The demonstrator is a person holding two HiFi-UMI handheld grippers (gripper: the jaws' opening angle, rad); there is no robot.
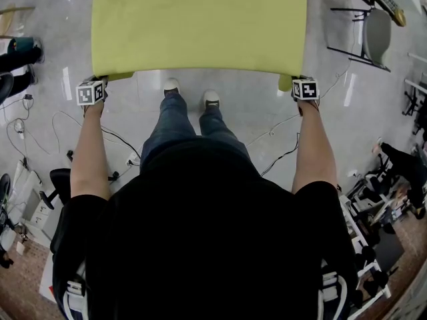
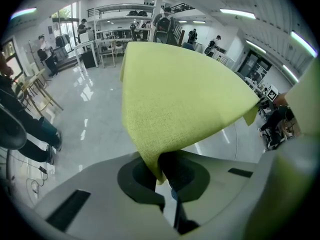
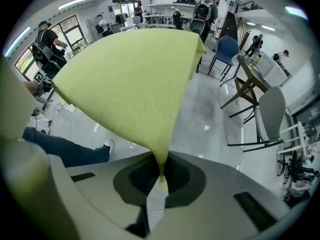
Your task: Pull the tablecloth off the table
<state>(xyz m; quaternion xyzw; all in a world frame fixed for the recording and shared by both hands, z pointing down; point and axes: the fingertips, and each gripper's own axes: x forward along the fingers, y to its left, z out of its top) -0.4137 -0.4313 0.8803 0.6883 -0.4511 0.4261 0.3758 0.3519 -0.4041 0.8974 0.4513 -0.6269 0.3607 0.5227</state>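
The left claw (image 2: 162,171) is pressed together on one near corner of a yellow-green woven tablecloth (image 2: 180,94), the fabric being pinched between its dark pads. The right claw (image 3: 160,176) is likewise closed on the other near corner, where the cloth (image 3: 135,79) is drawn down to a narrow point between the pads. In the head view the left claw (image 1: 92,92) and the right claw (image 1: 305,89) are held at the two near corners of the cloth (image 1: 200,25), both pointed steeply down.

From the claws the cloth is spread away flat over a tabletop, which is wholly hidden under it; its near edge hangs a little below the flat part.

A glossy pale grey floor (image 1: 253,112) is seen below, with ceiling lights mirrored in it and thin dark cables (image 1: 67,122) trailed across it. White shoes (image 1: 172,85) are planted just short of the cloth's near edge.

Farther out, a blue chair (image 3: 227,49) and a pale grey chair (image 3: 270,114) are set to the right, and metal shelving (image 2: 120,21) is ranged along the far wall.
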